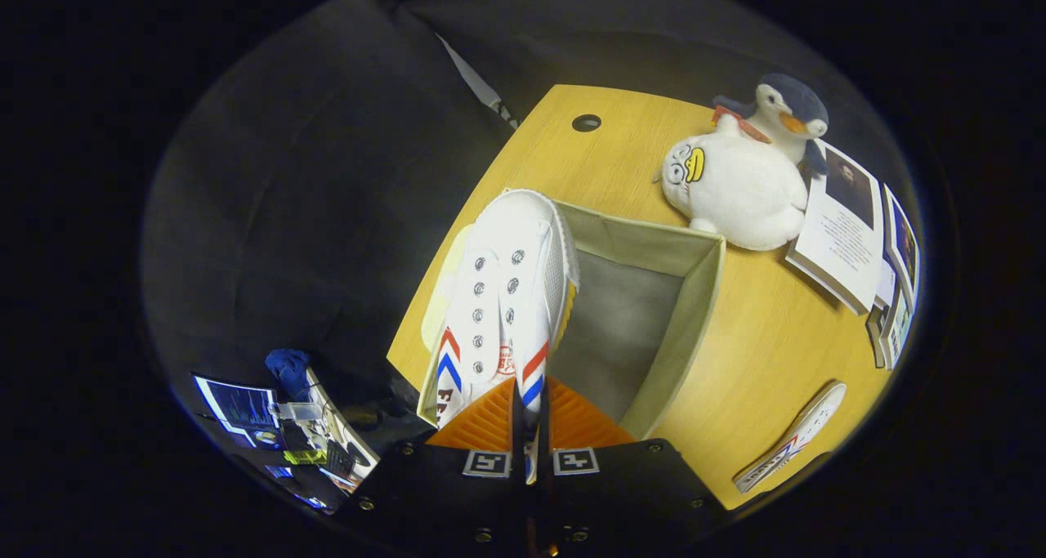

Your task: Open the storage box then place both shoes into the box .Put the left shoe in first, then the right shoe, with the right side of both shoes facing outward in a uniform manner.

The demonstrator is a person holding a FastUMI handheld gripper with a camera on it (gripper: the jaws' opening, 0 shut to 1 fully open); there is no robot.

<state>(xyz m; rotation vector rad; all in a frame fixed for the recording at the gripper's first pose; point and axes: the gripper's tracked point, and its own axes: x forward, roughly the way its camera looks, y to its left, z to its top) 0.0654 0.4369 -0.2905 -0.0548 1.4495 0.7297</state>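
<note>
a: what's the gripper (523,427) doing?
b: its fingers are pinched tight on the heel edge of a white shoe (507,288), toe pointing away, hanging over the near-left side of the open fabric storage box (686,313).
a: and the second shoe (791,437)?
b: lying on its side on the wooden table (760,354), right of the fingers.
a: the surroundings?
b: beyond the box, a plush penguin (748,178) leans by some booklets (850,227) (black cloth wall behind); monitors (245,407) glow down at the left.

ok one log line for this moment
gripper shut on white sneaker | over open storage box | second sneaker on table
</note>
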